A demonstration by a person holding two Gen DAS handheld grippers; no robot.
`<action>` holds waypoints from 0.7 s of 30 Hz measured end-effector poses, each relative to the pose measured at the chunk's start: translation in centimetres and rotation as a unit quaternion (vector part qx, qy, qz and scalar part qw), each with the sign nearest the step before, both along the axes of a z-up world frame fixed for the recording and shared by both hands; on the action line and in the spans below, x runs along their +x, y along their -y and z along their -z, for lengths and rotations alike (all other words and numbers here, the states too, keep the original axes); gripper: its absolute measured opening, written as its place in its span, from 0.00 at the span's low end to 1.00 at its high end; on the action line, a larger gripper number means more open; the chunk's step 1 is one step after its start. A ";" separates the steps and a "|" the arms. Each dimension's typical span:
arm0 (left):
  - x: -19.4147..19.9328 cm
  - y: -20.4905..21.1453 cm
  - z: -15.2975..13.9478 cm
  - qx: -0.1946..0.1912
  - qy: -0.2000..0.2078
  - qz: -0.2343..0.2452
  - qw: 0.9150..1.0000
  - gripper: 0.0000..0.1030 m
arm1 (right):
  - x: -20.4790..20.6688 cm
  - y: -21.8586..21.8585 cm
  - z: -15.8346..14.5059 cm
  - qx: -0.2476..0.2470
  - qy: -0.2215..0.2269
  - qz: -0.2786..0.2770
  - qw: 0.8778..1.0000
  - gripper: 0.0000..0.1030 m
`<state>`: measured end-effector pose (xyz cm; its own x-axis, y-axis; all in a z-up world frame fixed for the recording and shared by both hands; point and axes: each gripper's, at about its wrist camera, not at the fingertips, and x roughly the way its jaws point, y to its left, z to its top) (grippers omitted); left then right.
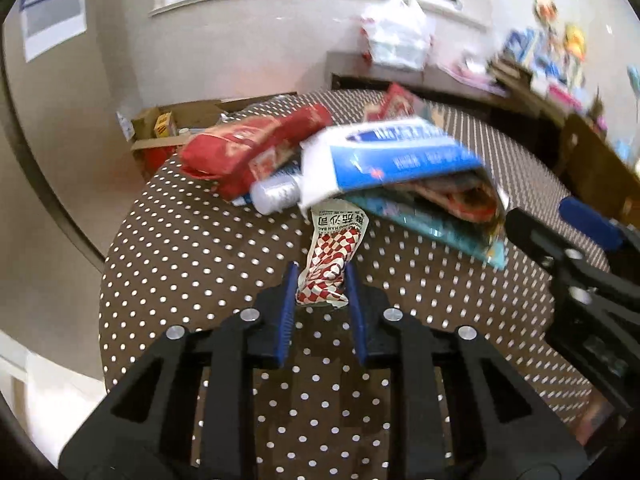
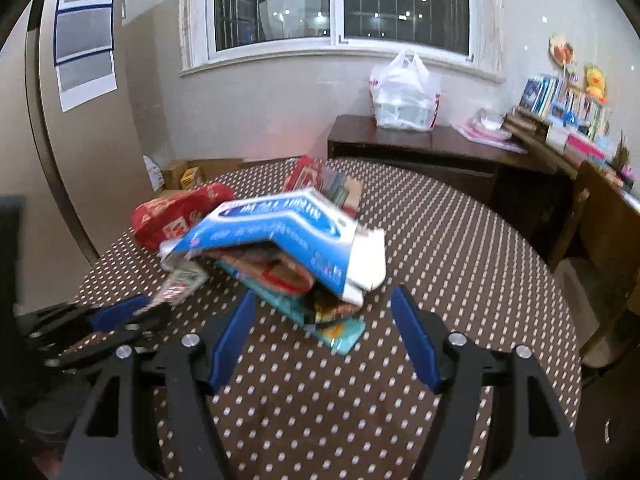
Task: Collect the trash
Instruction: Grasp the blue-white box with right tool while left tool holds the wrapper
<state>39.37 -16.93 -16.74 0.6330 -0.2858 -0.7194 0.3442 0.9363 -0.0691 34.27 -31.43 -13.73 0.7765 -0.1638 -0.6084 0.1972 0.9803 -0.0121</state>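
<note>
We hold the left gripper low over the round polka-dot table, pointing toward the trash pile at the table's middle. Its two blue pads are drawn close together and pinch the near end of a red-and-white checkered wrapper. The wrapper runs forward from the pads, and its far end lies under the edge of the blue-and-white carton.

We hold the right gripper beside it, also low over the table and aimed at the same pile. Its pads are spread wide and grip nothing. The near corner of a teal flat packet lies on the table between them, touching neither pad.

The pile sits on the table just ahead of both grippers. It consists of:
- the opened blue-and-white carton on top;
- the teal packet and dark printed wrappers beneath it;
- a red bag to the left;
- a small clear bottle beside the red bag.

A white plastic bag stands on the dark sideboard under the window.
</note>
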 end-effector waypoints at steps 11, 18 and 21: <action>1.2 -0.9 -0.4 -0.037 -0.009 -0.011 0.999 0.23 | 4.8 -0.1 0.4 -0.035 -0.008 0.006 0.999 0.67; 1.8 -0.9 0.0 -0.048 -0.014 -0.009 0.999 0.24 | 6.9 -0.6 0.9 -0.048 -0.012 0.007 0.999 0.55; 2.1 -0.7 0.1 -0.053 -0.018 -0.009 0.998 0.24 | 8.0 -0.6 1.5 -0.036 -0.028 0.000 0.999 0.21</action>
